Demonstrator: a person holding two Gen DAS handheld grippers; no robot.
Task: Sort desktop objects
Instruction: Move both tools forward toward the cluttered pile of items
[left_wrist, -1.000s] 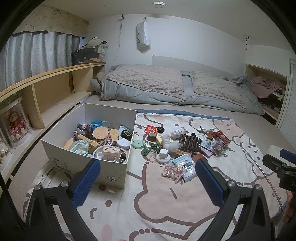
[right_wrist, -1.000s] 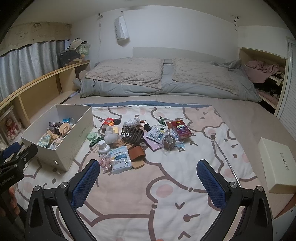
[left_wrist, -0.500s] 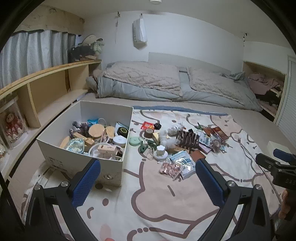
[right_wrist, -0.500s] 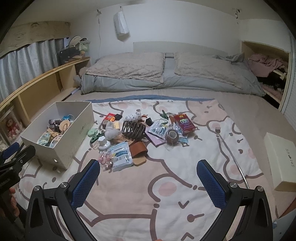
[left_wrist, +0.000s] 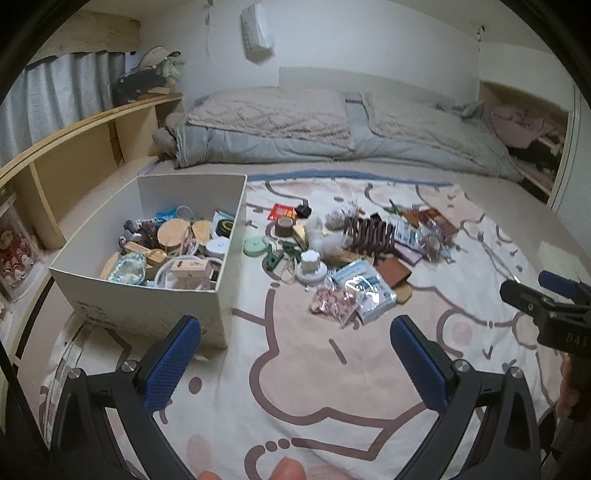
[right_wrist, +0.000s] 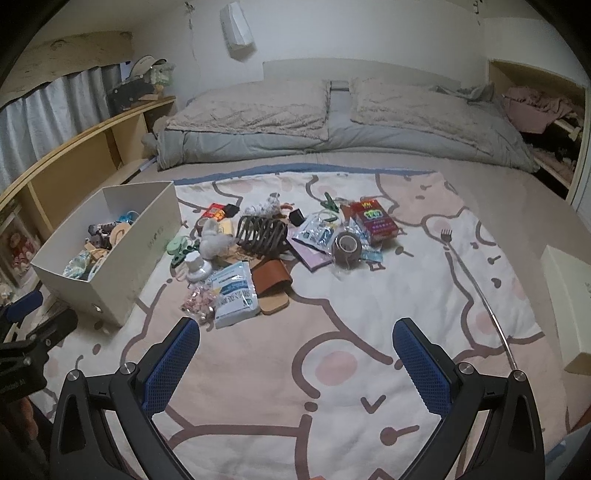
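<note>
One fork (right_wrist: 446, 234) shows only at right.

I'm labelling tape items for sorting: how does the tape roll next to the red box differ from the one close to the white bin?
The dark tape roll beside the red box stands on edge, its hole facing the camera, and rests on clear packets. The tan tape roll near the white bin lies flat with its hole upward, sits on the blanket, and looks lighter. Both are brownish rings, and neither is in the bin yet.
</note>
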